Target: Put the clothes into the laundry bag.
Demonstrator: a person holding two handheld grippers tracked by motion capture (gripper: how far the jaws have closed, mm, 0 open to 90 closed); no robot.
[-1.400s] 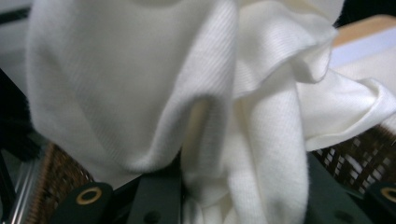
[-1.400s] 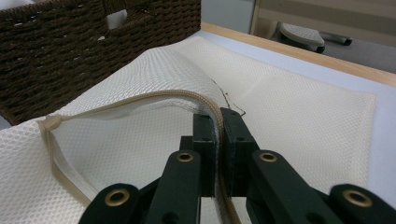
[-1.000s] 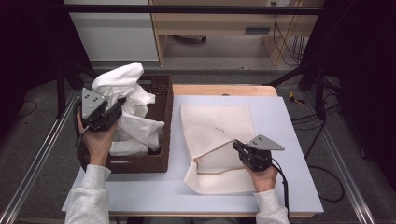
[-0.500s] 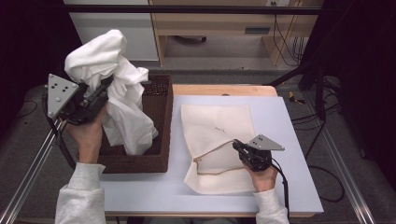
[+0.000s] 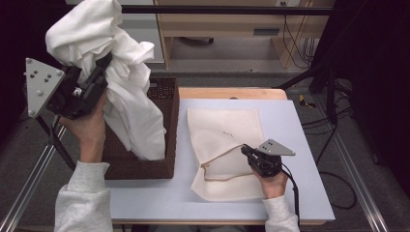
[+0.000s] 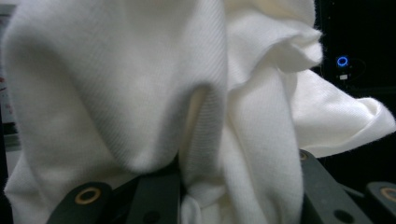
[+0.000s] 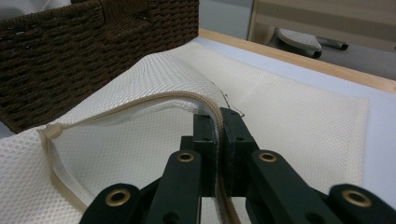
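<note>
white cloth (image 5: 121, 92) clenched in left tool (image 5: 89, 84) | right tool (image 7: 217, 126) pinching mesh bag (image 5: 225, 133) edge

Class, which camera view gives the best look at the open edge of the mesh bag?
The right gripper view: the right gripper pinches the mesh bag by its zipped edge, lifting the mouth open close up. The high view shows the whole bag, small. The left gripper view shows white cloth.

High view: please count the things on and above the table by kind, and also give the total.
White cloth garment, held up by the left gripper: 1
Cream mesh bag, its zipper edge pinched by the right gripper: 1
Brown wicker basket: 1
Grippers: 2
Total: 5
</note>
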